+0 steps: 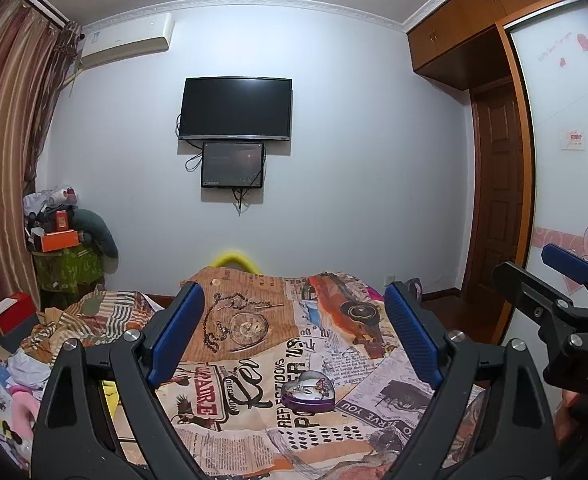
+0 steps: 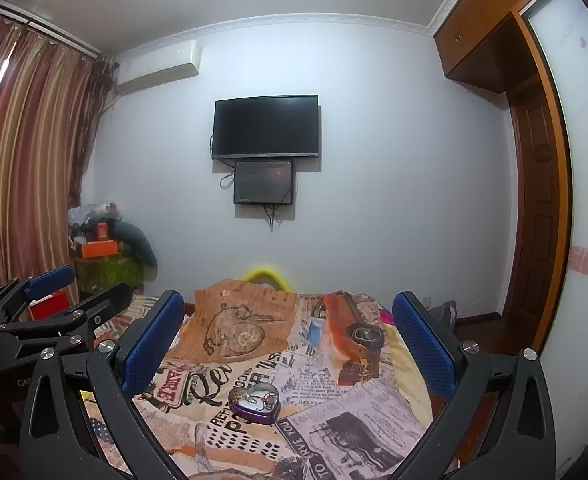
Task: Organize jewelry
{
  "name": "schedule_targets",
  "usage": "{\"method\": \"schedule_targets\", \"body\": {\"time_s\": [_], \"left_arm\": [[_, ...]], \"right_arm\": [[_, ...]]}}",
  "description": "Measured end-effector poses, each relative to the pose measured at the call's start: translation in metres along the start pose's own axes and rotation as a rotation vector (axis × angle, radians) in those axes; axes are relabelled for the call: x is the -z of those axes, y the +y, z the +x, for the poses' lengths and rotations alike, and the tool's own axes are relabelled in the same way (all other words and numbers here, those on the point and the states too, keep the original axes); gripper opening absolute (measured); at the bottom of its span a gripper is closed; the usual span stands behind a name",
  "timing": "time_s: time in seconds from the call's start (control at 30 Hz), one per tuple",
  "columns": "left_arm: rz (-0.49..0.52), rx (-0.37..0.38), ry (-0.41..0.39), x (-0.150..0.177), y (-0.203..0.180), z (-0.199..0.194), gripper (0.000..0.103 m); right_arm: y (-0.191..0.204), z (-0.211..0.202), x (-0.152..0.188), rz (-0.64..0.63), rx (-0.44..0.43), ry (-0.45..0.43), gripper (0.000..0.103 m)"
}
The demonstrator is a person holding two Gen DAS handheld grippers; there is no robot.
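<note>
A purple heart-shaped tin (image 1: 308, 392) lies open on a table covered with a newspaper-print cloth (image 1: 253, 432). Small jewelry pieces lie inside it. The tin also shows in the right wrist view (image 2: 255, 400). My left gripper (image 1: 296, 334) is open and empty, held above and behind the tin. My right gripper (image 2: 287, 340) is open and empty, at about the same height. Each gripper shows at the edge of the other's view: the right one (image 1: 550, 280) and the left one (image 2: 77, 284).
The cloth (image 2: 334, 420) has a printed pocket watch and car. A cluttered pile (image 1: 21, 360) lies left of the table. Boxes sit on a stand (image 1: 65, 256) by the striped curtain. A TV (image 1: 235, 108) hangs on the far wall. A wooden door (image 1: 494, 200) is at right.
</note>
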State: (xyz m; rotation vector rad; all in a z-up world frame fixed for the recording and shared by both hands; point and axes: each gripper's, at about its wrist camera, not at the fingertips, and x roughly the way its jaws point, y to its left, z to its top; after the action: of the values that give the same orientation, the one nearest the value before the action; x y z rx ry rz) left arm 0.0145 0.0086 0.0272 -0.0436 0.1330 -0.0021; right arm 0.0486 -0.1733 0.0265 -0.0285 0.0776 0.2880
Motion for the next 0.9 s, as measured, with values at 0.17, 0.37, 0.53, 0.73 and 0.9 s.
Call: {"method": "schedule_targets", "body": {"time_s": [0.17, 0.37, 0.53, 0.73, 0.9], "left_arm": [[-0.001, -0.002, 0.01, -0.0001, -0.0005, 0.003, 0.091], [-0.001, -0.005, 0.014, 0.0005, -0.0004, 0.0041, 0.091], [0.005, 0.001, 0.018, 0.0005, -0.001, 0.0052, 0.091], [0.004, 0.013, 0.031, 0.0017, -0.0001, 0.0081, 0.091], [0.001, 0.012, 0.038, 0.0038, 0.0006, 0.01, 0.091]], "right_arm": [[-0.0002, 0.0001, -0.0003, 0.001, 0.0, 0.005, 0.103], [-0.0019, 0.0008, 0.0, 0.005, 0.002, 0.013, 0.103], [-0.0031, 0.0017, -0.0002, 0.008, 0.003, 0.021, 0.103], [-0.0032, 0.0018, -0.001, 0.007, 0.006, 0.024, 0.103], [-0.0031, 0.0021, -0.0006, 0.006, 0.005, 0.024, 0.103]]}}
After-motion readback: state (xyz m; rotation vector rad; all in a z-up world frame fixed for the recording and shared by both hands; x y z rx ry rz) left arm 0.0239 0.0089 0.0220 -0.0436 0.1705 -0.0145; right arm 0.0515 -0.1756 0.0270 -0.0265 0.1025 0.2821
